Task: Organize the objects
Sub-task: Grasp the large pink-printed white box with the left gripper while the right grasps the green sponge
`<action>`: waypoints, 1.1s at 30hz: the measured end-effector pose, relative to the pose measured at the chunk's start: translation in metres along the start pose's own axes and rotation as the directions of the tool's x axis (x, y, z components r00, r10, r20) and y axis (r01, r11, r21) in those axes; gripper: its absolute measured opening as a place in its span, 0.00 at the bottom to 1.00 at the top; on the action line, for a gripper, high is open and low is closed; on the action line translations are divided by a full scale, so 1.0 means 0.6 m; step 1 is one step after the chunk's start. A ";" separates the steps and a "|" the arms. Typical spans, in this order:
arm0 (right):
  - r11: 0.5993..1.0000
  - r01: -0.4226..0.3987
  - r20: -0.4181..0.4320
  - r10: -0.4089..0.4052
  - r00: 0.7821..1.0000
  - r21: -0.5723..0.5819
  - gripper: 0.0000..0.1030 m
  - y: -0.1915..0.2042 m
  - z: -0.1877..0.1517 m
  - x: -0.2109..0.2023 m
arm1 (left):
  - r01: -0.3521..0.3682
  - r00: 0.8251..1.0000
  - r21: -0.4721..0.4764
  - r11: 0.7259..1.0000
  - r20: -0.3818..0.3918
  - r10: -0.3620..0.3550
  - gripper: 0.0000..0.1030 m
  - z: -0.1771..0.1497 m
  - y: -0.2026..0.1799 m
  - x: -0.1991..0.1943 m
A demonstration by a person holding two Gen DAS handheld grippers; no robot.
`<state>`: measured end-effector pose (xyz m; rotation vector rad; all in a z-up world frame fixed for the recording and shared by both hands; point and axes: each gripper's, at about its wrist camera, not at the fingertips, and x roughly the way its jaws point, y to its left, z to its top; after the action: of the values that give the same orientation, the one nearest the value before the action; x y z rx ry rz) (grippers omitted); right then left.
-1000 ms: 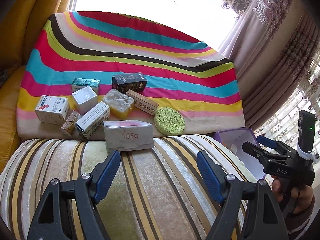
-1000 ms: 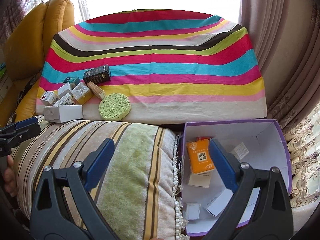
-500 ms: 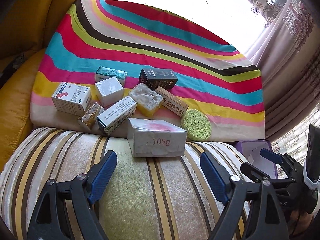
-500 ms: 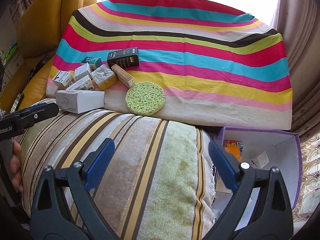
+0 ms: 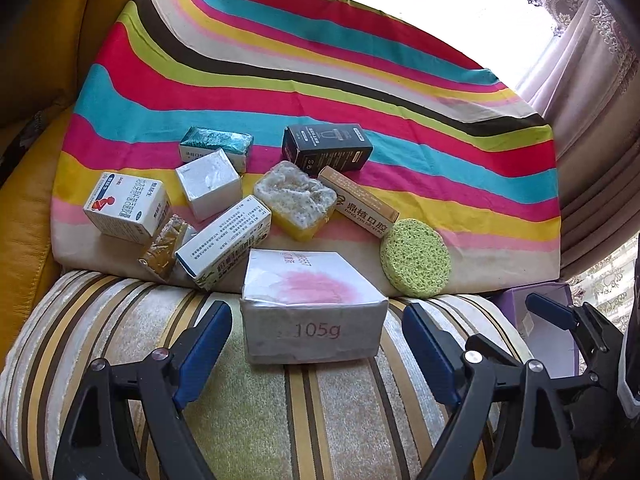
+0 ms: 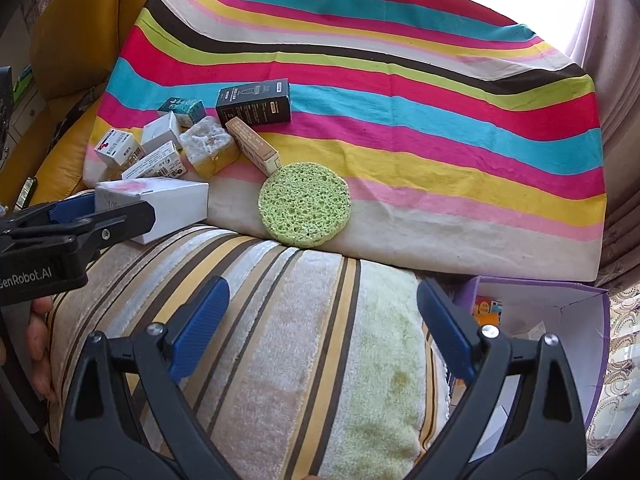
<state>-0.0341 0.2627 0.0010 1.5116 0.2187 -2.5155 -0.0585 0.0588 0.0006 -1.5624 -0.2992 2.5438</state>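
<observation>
A white box marked 105g lies on the striped cushion, just in front of my left gripper. Its jaws are opening, and the box's near end sits between the blue pads without touching them. Behind it, on the rainbow-striped cloth, lie a round green sponge, a black box, a tan box, a yellow sponge block and several small white boxes. My right gripper hangs open over the cushion with nothing between its fingers, short of the green sponge.
A purple box holding an orange packet and small cartons stands low at the right, beside the cushion. A yellow armchair rises at the left. Curtains close off the right. A person's hand holds the left gripper.
Both grippers have moved forward and down toward the cloth. The left jaws have spread wider and now flank the 105g box. The purple box has slid toward the right view's lower right corner.
</observation>
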 end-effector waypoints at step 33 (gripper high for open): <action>0.997 0.027 -0.128 -0.036 0.991 -0.069 0.93 0.030 0.098 0.158 | 0.022 0.991 0.031 0.999 0.131 -0.026 0.67 -0.022 -0.002 -0.022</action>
<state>-0.1237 0.2231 -0.0559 1.6587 0.3456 -2.4097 -0.0407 0.0581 0.0063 -1.3759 -0.2919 2.6254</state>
